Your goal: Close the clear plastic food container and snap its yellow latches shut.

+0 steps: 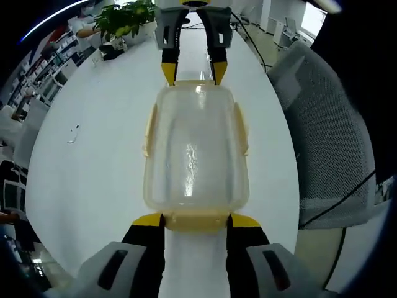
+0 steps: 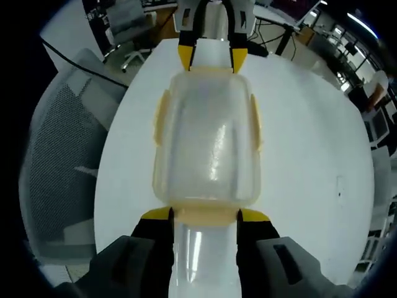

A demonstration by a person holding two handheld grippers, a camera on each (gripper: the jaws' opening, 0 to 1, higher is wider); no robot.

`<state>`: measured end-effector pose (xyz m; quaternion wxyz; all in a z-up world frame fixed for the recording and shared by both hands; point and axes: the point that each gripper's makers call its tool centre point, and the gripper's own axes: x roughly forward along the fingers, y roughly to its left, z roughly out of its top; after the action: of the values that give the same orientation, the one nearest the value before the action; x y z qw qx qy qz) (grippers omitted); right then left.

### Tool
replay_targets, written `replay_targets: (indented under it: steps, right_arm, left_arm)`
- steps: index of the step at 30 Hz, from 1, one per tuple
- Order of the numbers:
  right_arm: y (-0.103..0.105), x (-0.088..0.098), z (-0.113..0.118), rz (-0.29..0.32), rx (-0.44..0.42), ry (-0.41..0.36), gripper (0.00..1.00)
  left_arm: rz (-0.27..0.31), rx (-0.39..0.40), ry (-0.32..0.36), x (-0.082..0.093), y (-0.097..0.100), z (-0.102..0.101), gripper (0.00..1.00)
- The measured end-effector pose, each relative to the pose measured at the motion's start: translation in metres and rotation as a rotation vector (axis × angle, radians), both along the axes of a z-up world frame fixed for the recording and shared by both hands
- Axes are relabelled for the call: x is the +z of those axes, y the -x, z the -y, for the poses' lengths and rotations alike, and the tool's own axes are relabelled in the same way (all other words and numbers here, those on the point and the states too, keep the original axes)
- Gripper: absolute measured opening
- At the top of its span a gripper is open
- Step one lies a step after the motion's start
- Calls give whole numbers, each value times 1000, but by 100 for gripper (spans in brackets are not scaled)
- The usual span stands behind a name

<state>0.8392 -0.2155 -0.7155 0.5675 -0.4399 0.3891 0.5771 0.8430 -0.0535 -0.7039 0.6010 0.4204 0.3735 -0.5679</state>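
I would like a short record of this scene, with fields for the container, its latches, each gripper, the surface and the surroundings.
container: clear plastic food container, lid on, lying on the table
latches: yellow latches on its sides and ends
left gripper: jaws open, astride the near end latch
right gripper: jaws open, astride the opposite end latch
surface: white table
surroundings: grey mesh chair beside the table; potted plant at its far end

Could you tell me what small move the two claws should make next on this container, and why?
Probably press both claws inward on the end latches. The left claw straddles the near yellow latch of the clear container, the right claw straddles the opposite latch, and the lid already sits on the base on the white table.
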Motion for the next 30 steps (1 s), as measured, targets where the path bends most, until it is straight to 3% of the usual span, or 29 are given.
replay_targets:
  steps: [15,30]
  right_arm:
    - [-1,5,49,-12,-16,31,36]
    - [-6,-1,92,-13,-26,67,36]
  left_arm:
    - [-4,-9,23,4,-4,49,32]
    - [-20,-5,45,-2,-10,92,32]
